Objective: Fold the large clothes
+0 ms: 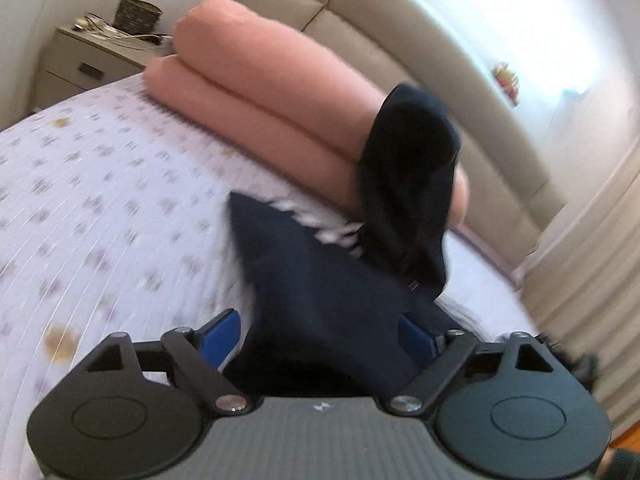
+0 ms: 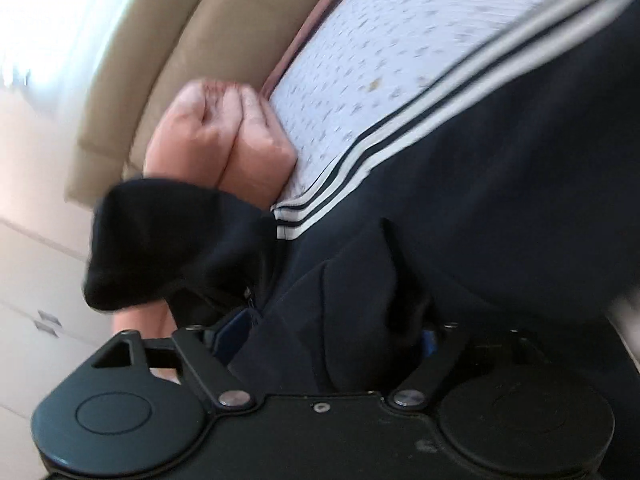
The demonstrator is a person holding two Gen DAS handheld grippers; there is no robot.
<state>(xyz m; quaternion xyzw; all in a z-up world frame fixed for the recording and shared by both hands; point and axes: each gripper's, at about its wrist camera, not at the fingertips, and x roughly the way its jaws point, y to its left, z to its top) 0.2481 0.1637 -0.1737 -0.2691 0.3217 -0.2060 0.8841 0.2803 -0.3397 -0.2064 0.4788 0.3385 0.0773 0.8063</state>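
A dark navy garment (image 1: pixel 320 264) with white side stripes lies on the bed's lilac patterned sheet (image 1: pixel 100 200). One dark end of it (image 1: pixel 408 168) stands up against the pink bedding. My left gripper (image 1: pixel 320 332) is open, its blue pads (image 1: pixel 222 334) wide apart, and loose navy cloth lies between them. The right wrist view is tilted and blurred. There the garment (image 2: pixel 500 200) fills the right side, its stripes (image 2: pixel 400 136) running diagonally, with a dark cuff (image 2: pixel 160 240) at the left. My right gripper (image 2: pixel 332 332) is also open, a bunch of cloth sitting loosely between its fingers.
A folded pink duvet (image 1: pixel 260 92) lies along the beige padded headboard (image 1: pixel 400 40). A bedside table (image 1: pixel 92 60) with a wicker basket (image 1: pixel 138 12) stands at the far left. A curtain (image 1: pixel 592 240) hangs to the right. White cupboard fronts (image 2: pixel 32 300) show beside the bed.
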